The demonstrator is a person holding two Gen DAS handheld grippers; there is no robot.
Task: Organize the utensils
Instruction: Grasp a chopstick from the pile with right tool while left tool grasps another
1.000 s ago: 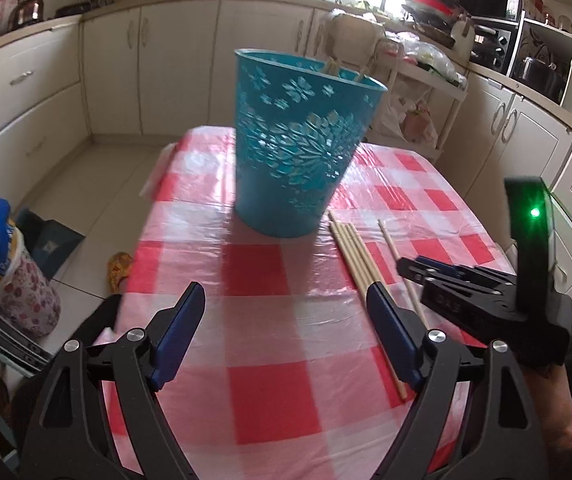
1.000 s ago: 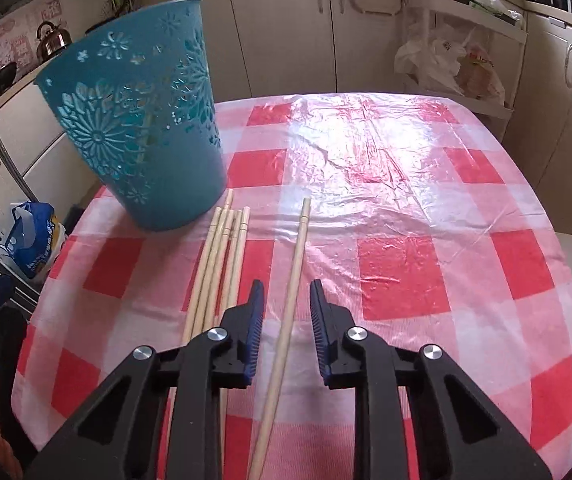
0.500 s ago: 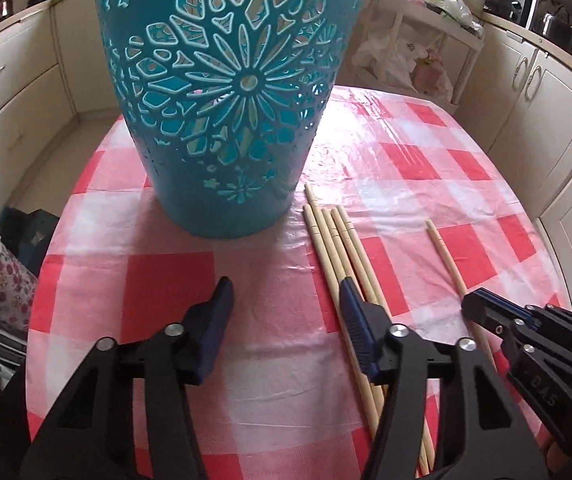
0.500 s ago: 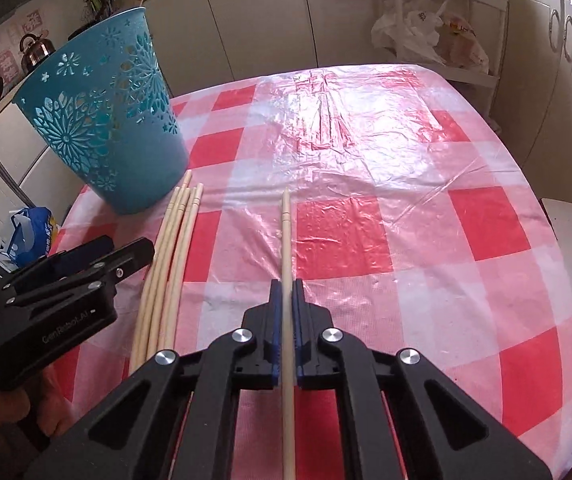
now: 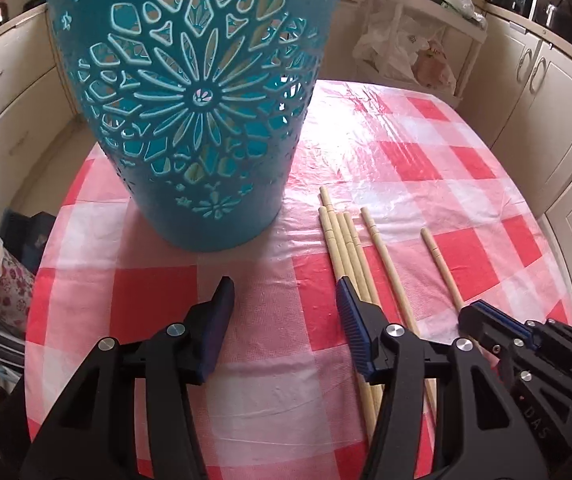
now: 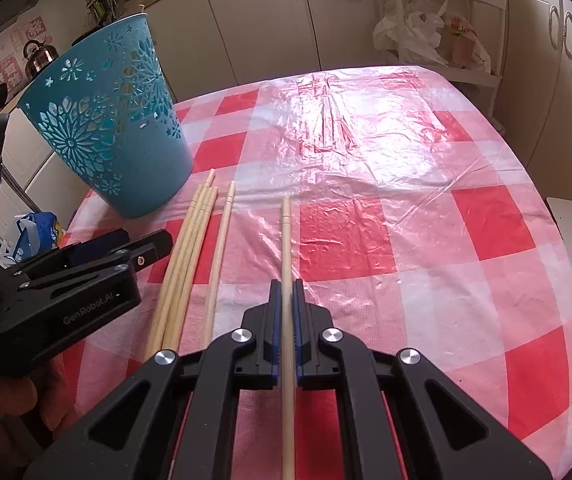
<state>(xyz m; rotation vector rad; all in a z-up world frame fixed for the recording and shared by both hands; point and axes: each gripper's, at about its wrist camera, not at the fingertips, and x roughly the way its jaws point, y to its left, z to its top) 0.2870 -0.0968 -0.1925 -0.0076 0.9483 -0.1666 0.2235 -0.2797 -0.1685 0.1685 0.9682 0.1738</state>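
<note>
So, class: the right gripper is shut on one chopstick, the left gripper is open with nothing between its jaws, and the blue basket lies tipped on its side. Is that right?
One thing is wrong: the basket stands upright on the table, as the right wrist view shows. The rest holds: the right gripper is shut on one chopstick, and the left gripper is open with nothing between its jaws.

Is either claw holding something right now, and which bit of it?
The right claw is pinched shut on one lone chopstick, partway along its shaft, with the tip sticking out ahead. The left claw stands open over the tablecloth, holding nothing.
</note>
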